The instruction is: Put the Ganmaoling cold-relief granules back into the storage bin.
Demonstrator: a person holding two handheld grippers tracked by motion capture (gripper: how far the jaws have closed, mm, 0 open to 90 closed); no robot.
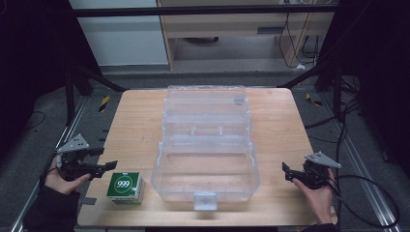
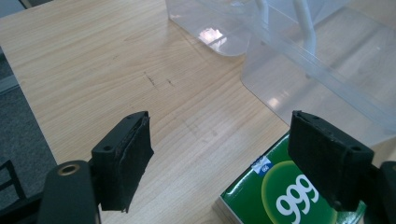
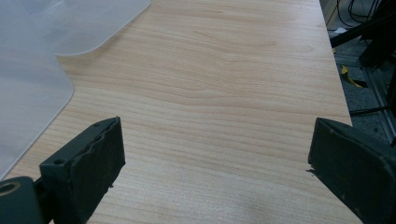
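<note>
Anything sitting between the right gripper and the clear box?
No. In the high view, only bare wooden table separates the right gripper from the open clear plastic box; the right gripper view shows the same bare wood.

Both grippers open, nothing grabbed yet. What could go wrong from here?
1. The green 999 box sits near the table's front edge; a sloppy approach by the left gripper might push it off.
2. It also lies close to the clear plastic case, so a wide-open jaw could clip the case wall.
3. The case lid is open and light-looking; a bump may shift it.
</note>
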